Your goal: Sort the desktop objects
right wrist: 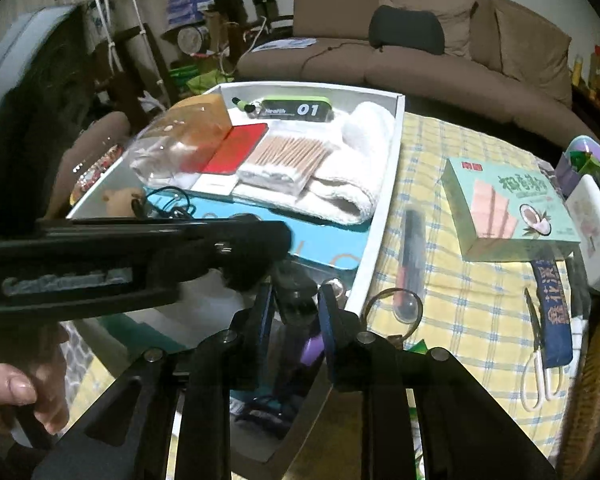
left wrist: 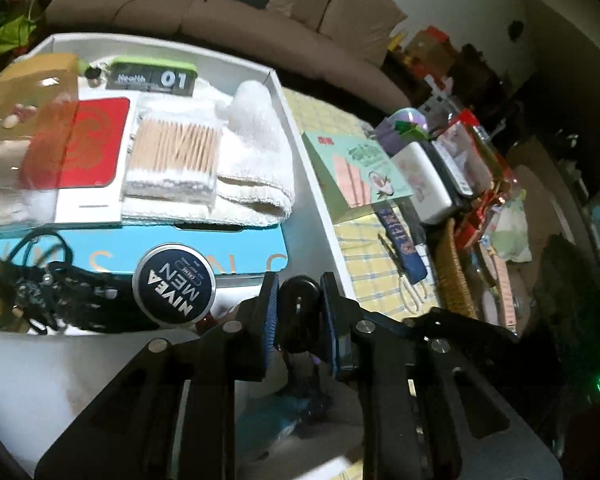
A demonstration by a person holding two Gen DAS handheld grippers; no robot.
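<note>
Checked tablecloth (right wrist: pixel 460 208) beneath; both grippers clamp one upright black object (left wrist: pixel 299 312)

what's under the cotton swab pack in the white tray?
The clear pack of wooden cotton swabs lies on a folded white towel in the white tray, touching a red and white card box. What's beneath the towel is covered.

Both wrist views close, angled down; share white box (left wrist: pixel 320 200)
</note>
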